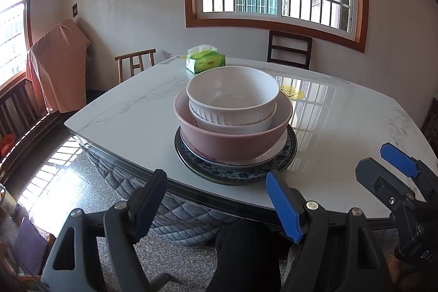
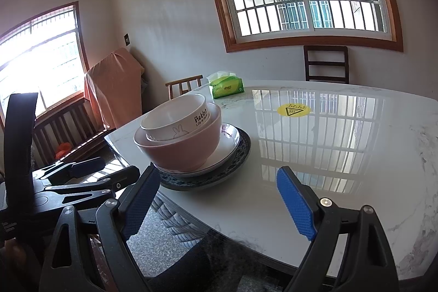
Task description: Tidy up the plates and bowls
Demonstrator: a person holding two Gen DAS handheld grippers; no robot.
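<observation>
A stack stands near the front edge of the white marble table [image 1: 123,111]. A dark blue patterned plate [image 1: 235,177] is at the bottom, then a white plate [image 1: 279,149], a pink bowl [image 1: 232,144] and two white bowls [image 1: 232,97] nested in it. The same stack shows in the right wrist view: patterned plate [image 2: 243,152], white plate [image 2: 227,144], pink bowl [image 2: 180,152], white bowls [image 2: 175,116]. My left gripper [image 1: 219,201] is open and empty, just short of the stack. My right gripper [image 2: 216,201] is open and empty, right of the stack; it also shows in the left wrist view [image 1: 383,163].
A green tissue pack [image 1: 205,60] lies at the far side of the table, and a yellow warning sticker [image 2: 293,110] sits mid-table. Wooden chairs [image 1: 289,49] stand around the table. A cloth-covered object [image 1: 60,67] stands in the left corner. A quilted skirt hangs under the table.
</observation>
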